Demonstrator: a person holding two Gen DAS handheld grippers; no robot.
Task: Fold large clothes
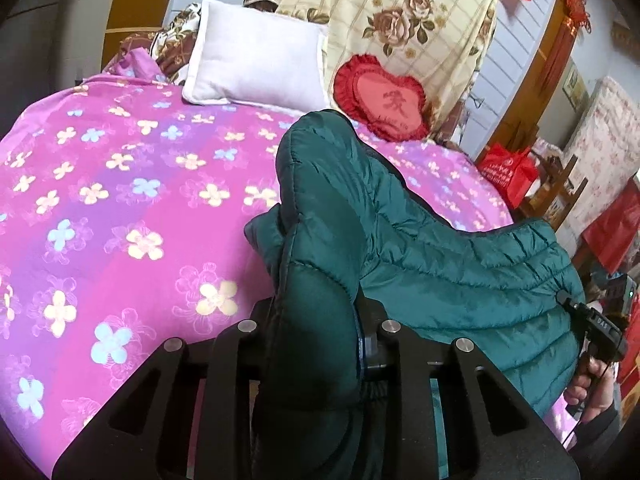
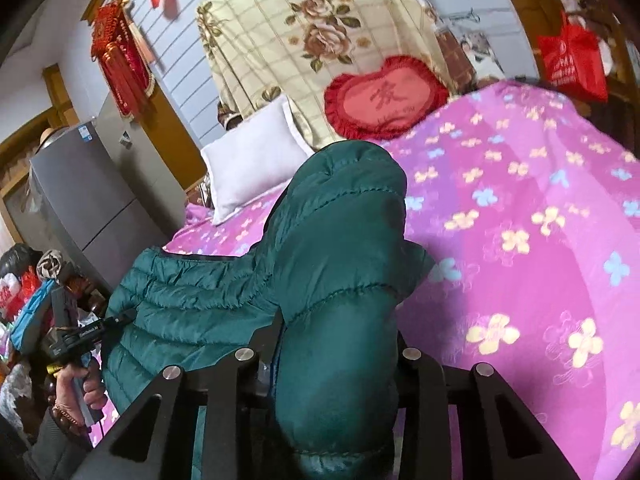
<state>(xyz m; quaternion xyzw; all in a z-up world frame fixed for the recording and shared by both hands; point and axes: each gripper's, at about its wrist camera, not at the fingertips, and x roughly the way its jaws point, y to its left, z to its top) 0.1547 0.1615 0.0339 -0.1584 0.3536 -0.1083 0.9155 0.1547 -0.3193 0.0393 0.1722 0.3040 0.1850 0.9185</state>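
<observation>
A dark green quilted puffer jacket is held up between both grippers over a pink flowered bedspread. My left gripper is shut on one bunched edge of the jacket, which bulges up over the fingers and hides them. My right gripper is shut on the opposite edge of the jacket, fingers also hidden by fabric. The right gripper shows at the right edge of the left wrist view, and the left gripper at the left edge of the right wrist view.
A white pillow and a red heart cushion lie at the bed's head before a cream rose-print cloth. A grey fridge and clutter stand beside the bed. Red bags and wooden furniture stand on the other side.
</observation>
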